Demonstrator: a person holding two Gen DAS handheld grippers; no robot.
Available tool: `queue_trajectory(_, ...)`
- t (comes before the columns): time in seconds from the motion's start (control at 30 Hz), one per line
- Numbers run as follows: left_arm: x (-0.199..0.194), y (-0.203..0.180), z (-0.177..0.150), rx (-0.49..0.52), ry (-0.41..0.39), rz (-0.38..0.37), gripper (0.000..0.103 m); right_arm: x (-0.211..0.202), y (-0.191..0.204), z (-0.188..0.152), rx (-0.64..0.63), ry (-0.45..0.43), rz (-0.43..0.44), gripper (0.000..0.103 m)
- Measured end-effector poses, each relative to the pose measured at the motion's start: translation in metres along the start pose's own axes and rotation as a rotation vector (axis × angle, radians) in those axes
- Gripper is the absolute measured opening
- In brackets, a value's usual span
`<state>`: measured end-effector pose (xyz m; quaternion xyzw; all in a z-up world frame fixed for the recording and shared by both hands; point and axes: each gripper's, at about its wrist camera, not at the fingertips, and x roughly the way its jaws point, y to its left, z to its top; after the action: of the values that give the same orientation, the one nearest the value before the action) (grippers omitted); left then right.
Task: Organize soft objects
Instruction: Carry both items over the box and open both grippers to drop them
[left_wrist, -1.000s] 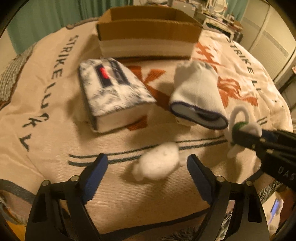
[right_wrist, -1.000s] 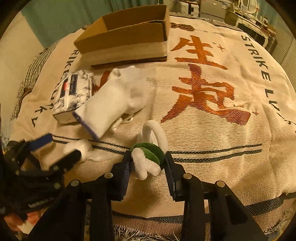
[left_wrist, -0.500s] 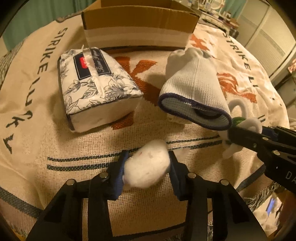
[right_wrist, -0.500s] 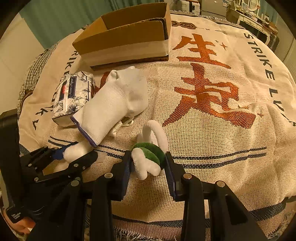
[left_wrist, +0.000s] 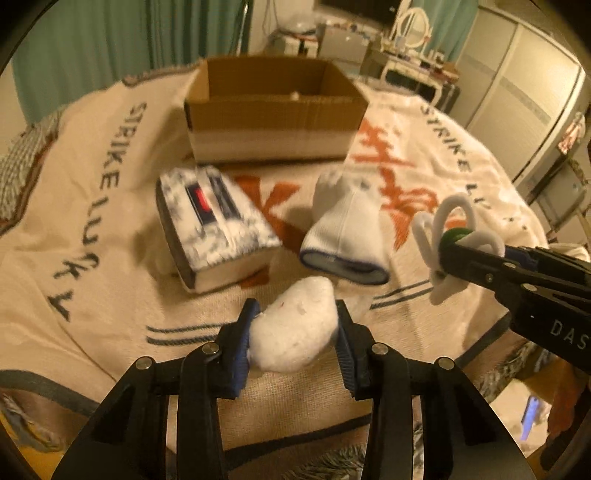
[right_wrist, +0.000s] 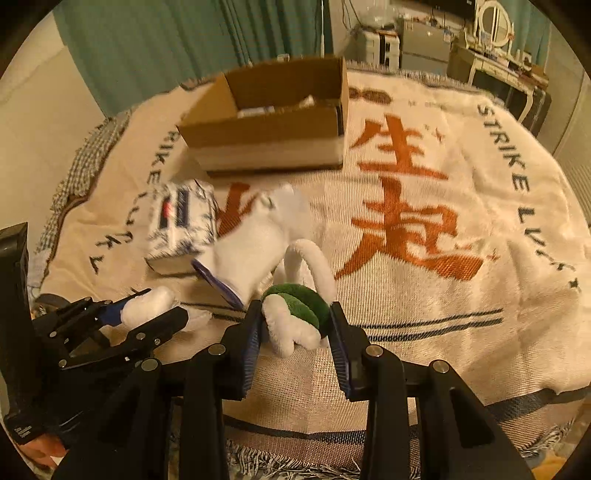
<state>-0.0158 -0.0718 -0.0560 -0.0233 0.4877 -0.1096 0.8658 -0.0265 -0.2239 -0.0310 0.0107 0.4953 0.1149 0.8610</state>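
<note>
Two tongs, each loaded. Left tongs (left_wrist: 293, 334) are closed on a white fluffy ball (left_wrist: 291, 328), which a second earlier lay loose on the woven blanket (left_wrist: 424, 147) between wide-open jaws; it now rides above the cloth, lifted clear. Right tongs (right_wrist: 295, 332) grip a green-and-white plush toy (right_wrist: 295, 314), as they did a second ago, and this too has risen off the blanket, its white loop standing above the jaws. Both views have pulled back and upward, so that the interior of the cardboard box (left_wrist: 275, 114) at the far side is now visible; some pale items already lie inside, though they are too small to identify. Remaining on the blanket, between the tongs and the box: a floral tissue pack (left_wrist: 214, 229) to the left and a white sock (left_wrist: 347, 236) just beside it to the right, apart from one another. Judged from the layout, the lift marks the end of grasping and the start of transport; the box is the likely destination for both soft objects, with the sock and tissue pack left to collect.
</note>
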Motion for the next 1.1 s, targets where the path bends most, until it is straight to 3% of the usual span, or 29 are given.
queue_trajectory(0.3, -0.033, -0.005, 0.041, 0.087, -0.15, 0.04, 0.038, -0.039, 0.01, 0.029, -0.02, -0.12, 0.023, 0.035)
queue_trajectory(0.63, -0.035, 0.004, 0.125, 0.117, -0.254, 0.043, 0.038, -0.041, 0.013, 0.112, -0.038, -0.218, 0.052, 0.035)
queue_trajectory(0.87, 0.009, 0.022, 0.179, 0.093, -0.244, 0.048, 0.038, -0.001, 0.003, 0.179, -0.014, -0.235, 0.077, 0.035)
queue_trajectory(1.1, 0.074, 0.039, 0.215, 0.105, -0.193, 0.068, 0.038, 0.065, -0.021, 0.214, 0.018, -0.182, 0.08, 0.035)
